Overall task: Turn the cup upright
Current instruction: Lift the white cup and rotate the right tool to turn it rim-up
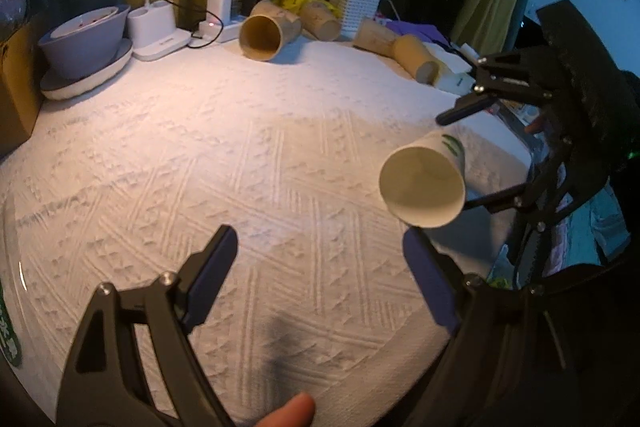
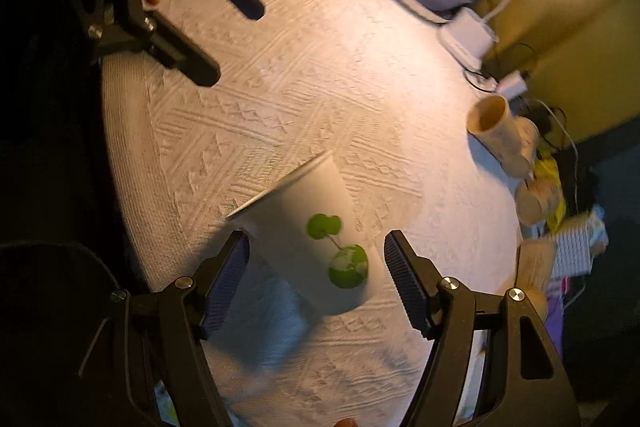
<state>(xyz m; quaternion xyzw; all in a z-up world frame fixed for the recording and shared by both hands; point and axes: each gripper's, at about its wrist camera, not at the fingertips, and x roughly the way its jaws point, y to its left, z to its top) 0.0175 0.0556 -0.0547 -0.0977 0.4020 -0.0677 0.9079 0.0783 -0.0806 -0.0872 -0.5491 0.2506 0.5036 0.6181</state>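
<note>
A white paper cup (image 2: pixel 316 231) with green leaf prints lies on its side on the white textured tablecloth (image 2: pixel 320 87), near the table's edge. In the left wrist view the cup (image 1: pixel 424 183) shows its open mouth toward the camera. My right gripper (image 2: pixel 316 267) is open, its fingers on either side of the cup's base end with gaps on both sides. In the left wrist view the right gripper (image 1: pixel 460 163) stands around the cup from the right. My left gripper (image 1: pixel 320 251) is open and empty, low over the cloth, left of the cup; it also shows in the right wrist view (image 2: pixel 236 39).
Several tan cups (image 1: pixel 268 31) lie on their sides along the far edge, next to a white woven basket (image 1: pixel 358 7). A grey bowl on a plate (image 1: pixel 84 47), a white charger base (image 1: pixel 156 27) and a power strip (image 1: pixel 216 27) with cables stand at the far left.
</note>
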